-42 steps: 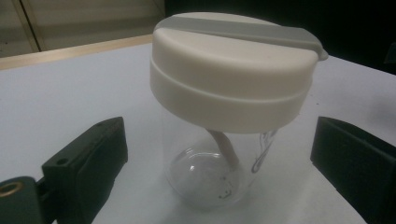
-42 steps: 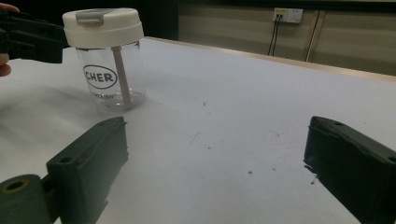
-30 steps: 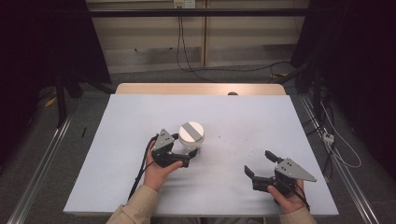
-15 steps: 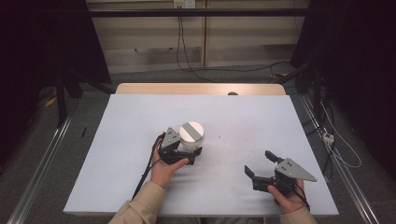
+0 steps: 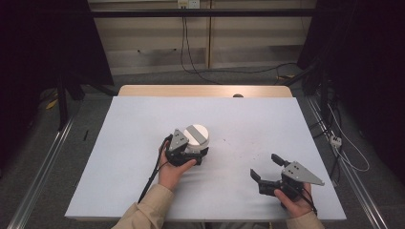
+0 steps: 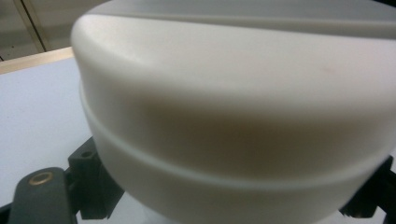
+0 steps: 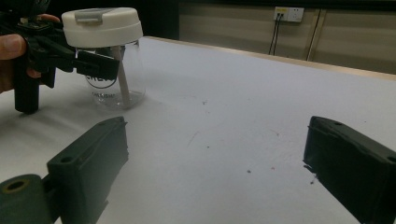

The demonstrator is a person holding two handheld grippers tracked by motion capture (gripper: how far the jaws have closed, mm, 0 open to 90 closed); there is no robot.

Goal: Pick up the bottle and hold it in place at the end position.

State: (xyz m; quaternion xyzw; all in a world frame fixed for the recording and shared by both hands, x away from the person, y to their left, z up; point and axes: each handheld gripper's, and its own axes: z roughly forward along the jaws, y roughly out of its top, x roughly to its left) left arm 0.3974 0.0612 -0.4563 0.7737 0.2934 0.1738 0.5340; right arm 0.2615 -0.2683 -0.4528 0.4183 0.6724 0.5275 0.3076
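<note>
The left gripper (image 5: 195, 153) has just been closing and now clamps the clear jar (image 7: 115, 79) just under its white lid (image 5: 196, 135). The right gripper (image 5: 269, 168) rests well apart on the table (image 5: 119, 143), jaws wide open.

Clear jar (image 7: 114, 79) with white lid (image 5: 196, 135) bearing a grey tab, upright on the white counter (image 5: 119, 157) left of centre, a pale stick, apparently a straw, inside.

A: In my left hand-held gripper (image 5: 191, 153) view, what's cut off?

B: The jar's white lid (image 6: 243, 107) runs past the top, right and bottom edges, blurred; my pads sit hidden beneath it.

A: The label (image 7: 101, 80)?

B: Half covered, unreadable.
</note>
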